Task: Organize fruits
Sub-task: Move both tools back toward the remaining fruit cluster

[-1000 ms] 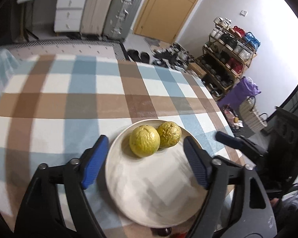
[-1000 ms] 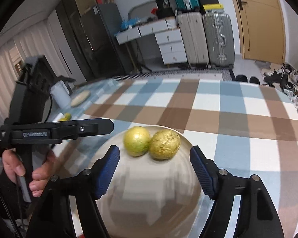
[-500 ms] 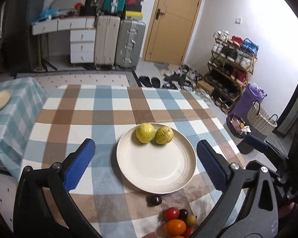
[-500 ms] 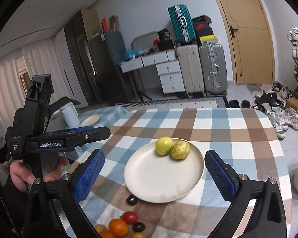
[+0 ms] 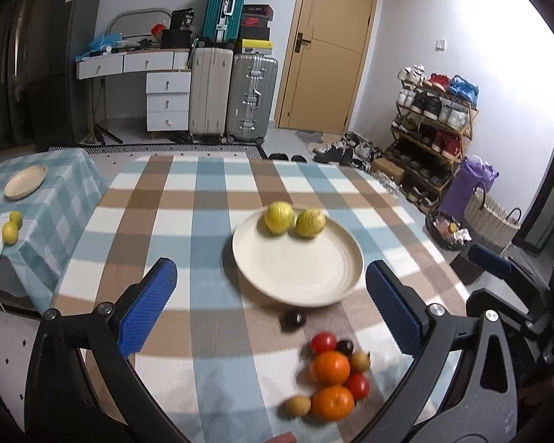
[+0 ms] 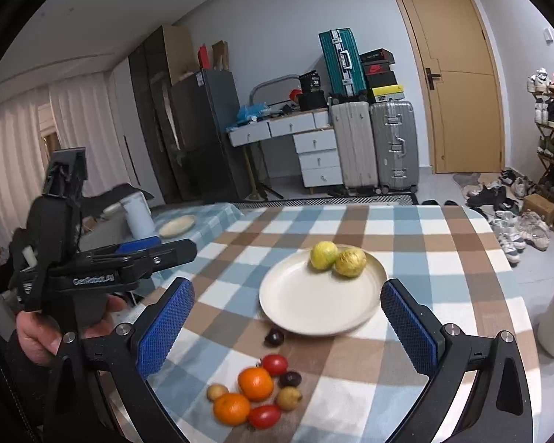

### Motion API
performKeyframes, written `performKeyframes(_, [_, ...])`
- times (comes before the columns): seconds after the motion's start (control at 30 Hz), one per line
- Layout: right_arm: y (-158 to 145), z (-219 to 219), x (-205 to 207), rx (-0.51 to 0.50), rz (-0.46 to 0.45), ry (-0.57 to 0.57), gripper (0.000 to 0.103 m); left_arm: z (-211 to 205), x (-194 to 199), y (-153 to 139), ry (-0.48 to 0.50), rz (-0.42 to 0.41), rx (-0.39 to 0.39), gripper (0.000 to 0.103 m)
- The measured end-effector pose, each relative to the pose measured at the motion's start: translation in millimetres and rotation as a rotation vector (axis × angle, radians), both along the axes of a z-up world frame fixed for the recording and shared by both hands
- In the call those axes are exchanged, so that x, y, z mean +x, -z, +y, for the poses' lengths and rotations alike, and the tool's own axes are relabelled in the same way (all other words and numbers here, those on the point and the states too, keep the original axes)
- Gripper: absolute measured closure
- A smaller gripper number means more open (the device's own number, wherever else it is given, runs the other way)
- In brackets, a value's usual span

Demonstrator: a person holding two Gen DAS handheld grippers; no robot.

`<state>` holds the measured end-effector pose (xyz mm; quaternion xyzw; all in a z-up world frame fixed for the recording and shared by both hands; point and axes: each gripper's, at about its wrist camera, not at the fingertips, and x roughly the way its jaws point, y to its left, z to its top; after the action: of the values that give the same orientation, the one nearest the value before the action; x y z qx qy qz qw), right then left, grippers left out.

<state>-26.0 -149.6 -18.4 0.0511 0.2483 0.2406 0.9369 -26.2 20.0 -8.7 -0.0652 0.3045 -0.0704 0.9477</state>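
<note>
Cream plate (image 5: 336, 280) holds two yellow fruits (image 5: 279, 217) at its far rim; your left gripper (image 5: 271, 301) and right gripper (image 6: 286, 325) gape wide, empty.

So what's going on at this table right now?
A person is sorting fruit with a handheld gripper in each hand. The left gripper and right gripper are both open and empty, above the checked table. Two yellow-green fruits sit on the cream plate. A pile of oranges, tomatoes and small fruits lies unsorted near the table's edge, one dark fruit apart by the plate.
</note>
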Motion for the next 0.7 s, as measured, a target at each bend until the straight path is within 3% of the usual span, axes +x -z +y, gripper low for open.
performKeyframes(0.43, [61.9,18.7,-30.1,-0.049,0.149,-0.018,0.000,7.3,-41.4,76.6,-0.012,0.107,-0.033,0.001])
performKeyframes(0.7, [105.0,27.7,-33.8,-0.020,0.290,-0.058,0.000,38.3,-52.9,84.9,-0.092,0.052,-0.075,0.001])
